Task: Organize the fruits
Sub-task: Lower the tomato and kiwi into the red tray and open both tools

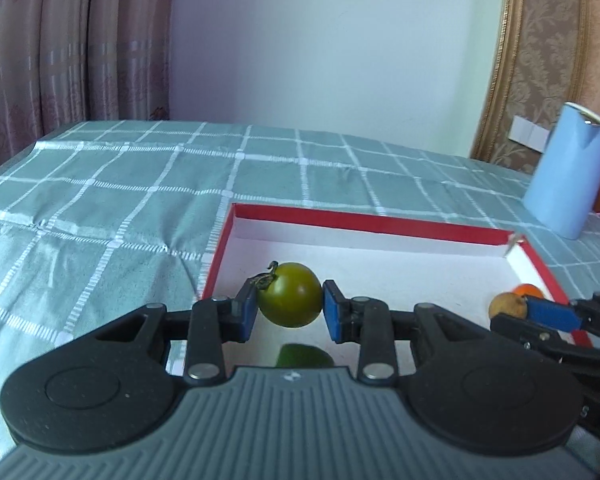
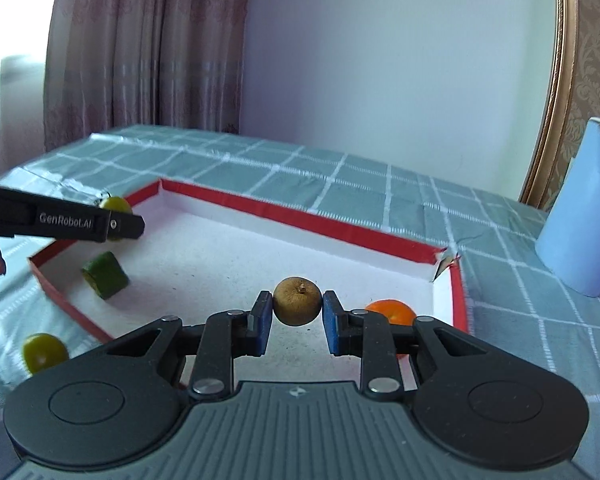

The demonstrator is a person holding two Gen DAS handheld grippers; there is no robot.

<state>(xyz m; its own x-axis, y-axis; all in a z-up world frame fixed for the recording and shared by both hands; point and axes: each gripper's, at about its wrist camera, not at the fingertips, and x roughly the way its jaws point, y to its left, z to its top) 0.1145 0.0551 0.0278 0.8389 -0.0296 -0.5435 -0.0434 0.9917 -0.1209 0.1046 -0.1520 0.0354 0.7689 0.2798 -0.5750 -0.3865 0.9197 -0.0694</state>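
My left gripper [image 1: 289, 306] is shut on a green tomato [image 1: 290, 294] with a stem, held above the near left part of the red-rimmed white tray [image 1: 364, 224]. My right gripper [image 2: 296, 312] is shut on a brown round fruit [image 2: 298, 301], held over the tray's [image 2: 300, 216] right side. In the left wrist view the brown fruit [image 1: 507, 306] and right gripper [image 1: 540, 312] show at the right. An orange fruit [image 2: 392, 311] lies in the tray's right corner. A green cut fruit piece [image 2: 105, 274] lies in the tray's left part. The left gripper [image 2: 120, 226] with its tomato [image 2: 116, 204] shows at left.
A green round fruit [image 2: 44, 352] lies on the checked green tablecloth [image 2: 380, 184] outside the tray's near left edge. A light blue jug [image 2: 580, 208] stands on the cloth to the tray's right. A wall, curtains and a gold frame are behind the table.
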